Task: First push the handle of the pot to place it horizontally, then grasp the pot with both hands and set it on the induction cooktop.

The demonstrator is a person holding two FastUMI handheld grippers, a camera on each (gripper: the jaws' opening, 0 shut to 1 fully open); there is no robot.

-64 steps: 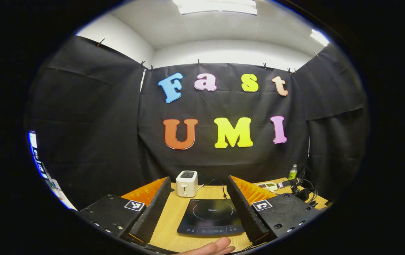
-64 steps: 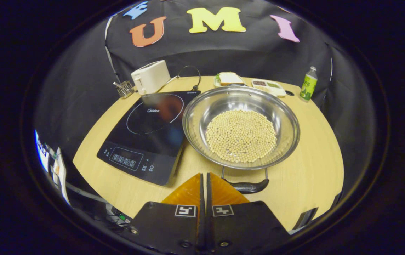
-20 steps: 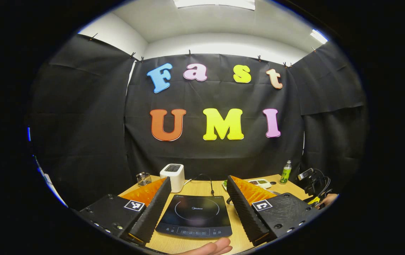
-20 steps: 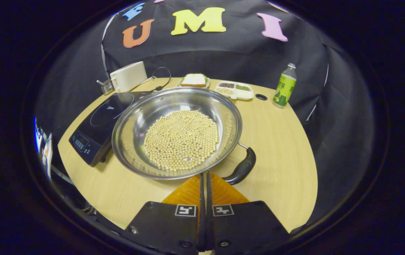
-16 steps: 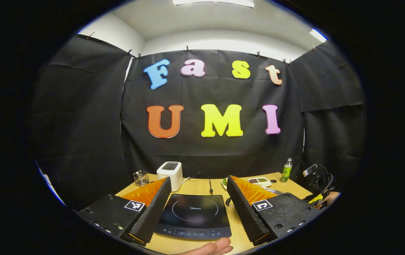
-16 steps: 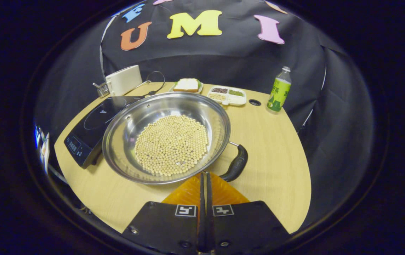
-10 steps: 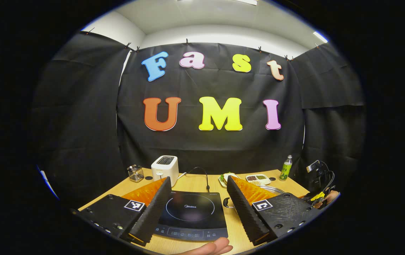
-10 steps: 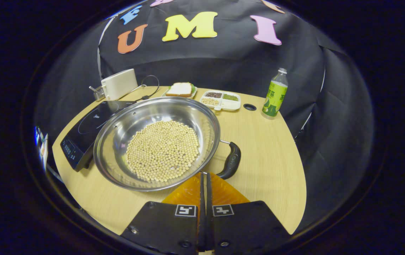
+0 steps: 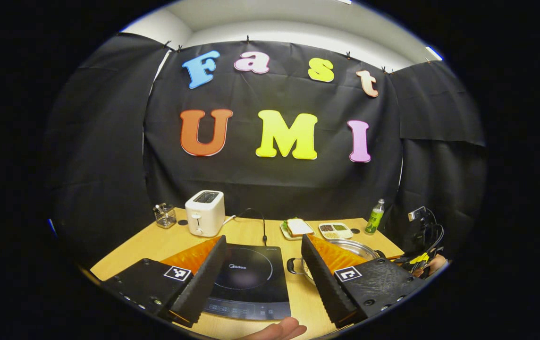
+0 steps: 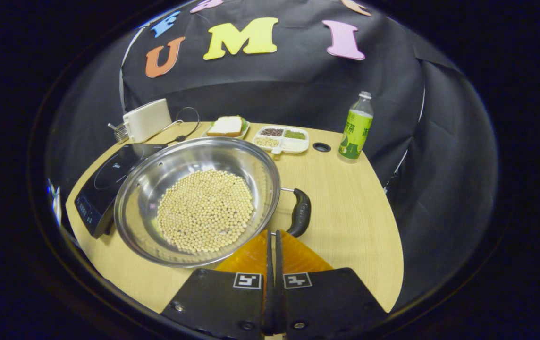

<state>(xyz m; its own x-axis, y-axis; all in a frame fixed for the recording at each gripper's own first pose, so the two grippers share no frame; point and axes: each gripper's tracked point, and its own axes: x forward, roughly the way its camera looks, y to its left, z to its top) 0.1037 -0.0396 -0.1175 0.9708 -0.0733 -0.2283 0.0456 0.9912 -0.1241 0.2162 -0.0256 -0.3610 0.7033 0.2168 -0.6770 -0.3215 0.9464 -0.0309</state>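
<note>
Right gripper (image 10: 272, 232): fingers pressed together, nothing between them, tips at the near rim of the wide shallow stainless-steel pot (image 10: 156, 179), just beside its black loop handle (image 10: 301, 212). The pot holds a bed of pale round beans (image 10: 206, 210) and sits on the light wooden table (image 10: 345, 208), touching or overlapping the right edge of the flat black induction cooktop (image 10: 105, 182) (cannot tell which).

Left gripper (image 9: 263, 241): fingers spread wide, holding nothing, above the cooktop (image 9: 246, 278). The pot's second handle (image 9: 292, 266) shows between the cooktop and the right finger.

Along the back of the table: white toaster (image 10: 147, 120), sandwich on a plate (image 10: 226, 126), white divided tray (image 10: 282, 139), green-labelled bottle (image 10: 356, 127).
</note>
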